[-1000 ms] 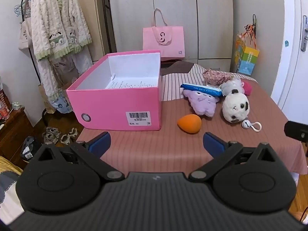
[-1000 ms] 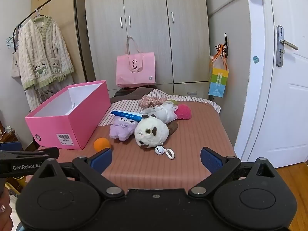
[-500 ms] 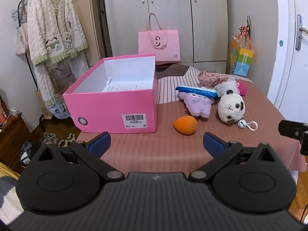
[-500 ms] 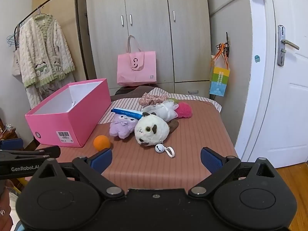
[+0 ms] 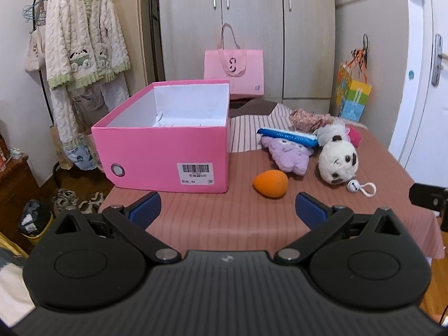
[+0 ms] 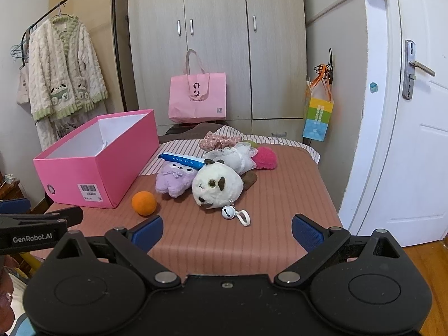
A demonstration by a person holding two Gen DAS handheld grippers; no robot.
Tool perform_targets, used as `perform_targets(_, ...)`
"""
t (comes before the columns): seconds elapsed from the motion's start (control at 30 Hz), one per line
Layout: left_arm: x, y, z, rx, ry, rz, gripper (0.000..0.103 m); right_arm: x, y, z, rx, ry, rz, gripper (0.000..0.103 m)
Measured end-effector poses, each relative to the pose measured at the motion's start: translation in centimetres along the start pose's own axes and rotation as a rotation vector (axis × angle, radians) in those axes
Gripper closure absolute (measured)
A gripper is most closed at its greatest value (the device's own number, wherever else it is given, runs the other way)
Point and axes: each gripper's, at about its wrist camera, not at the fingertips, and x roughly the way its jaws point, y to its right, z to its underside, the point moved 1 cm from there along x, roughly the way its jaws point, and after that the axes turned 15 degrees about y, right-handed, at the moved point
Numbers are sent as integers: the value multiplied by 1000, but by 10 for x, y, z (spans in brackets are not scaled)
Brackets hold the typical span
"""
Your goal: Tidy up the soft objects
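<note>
Nothing is packed yet, as far as you can see: the pink box sits open on the left of the table, and only its white lining and a slip of paper show inside.

All the soft stuff lies loose to the right of it:
- orange sponge, nearest the box, just beside its front corner
- purple plush, with a blue wipes pack lying across its top
- panda plush, touching the purple one, white clip charm at its front
- behind them a white mesh pouf, magenta pom, floral scrunchie and a brown piece part-hidden under the panda

Your left gripper is spread wide, holds nothing, and hangs over the near table edge in front of the box. Your right gripper is equally spread and empty, low at the near edge, facing the panda.

My read: you're at the very start, everything left to move. The sponge looks like the easiest first pick for the left. The wipes pack isn't soft, so I'd leave it out.
</note>
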Motion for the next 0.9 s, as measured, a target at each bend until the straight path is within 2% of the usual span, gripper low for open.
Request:
perform_targets(0.27,1,-1,7,-5,22,0,0,0,6,8,24,17,0,3)
perform_targets(0.9,5,-9,17,-10,12,-13,0,4,14,20,12,44,14,3)
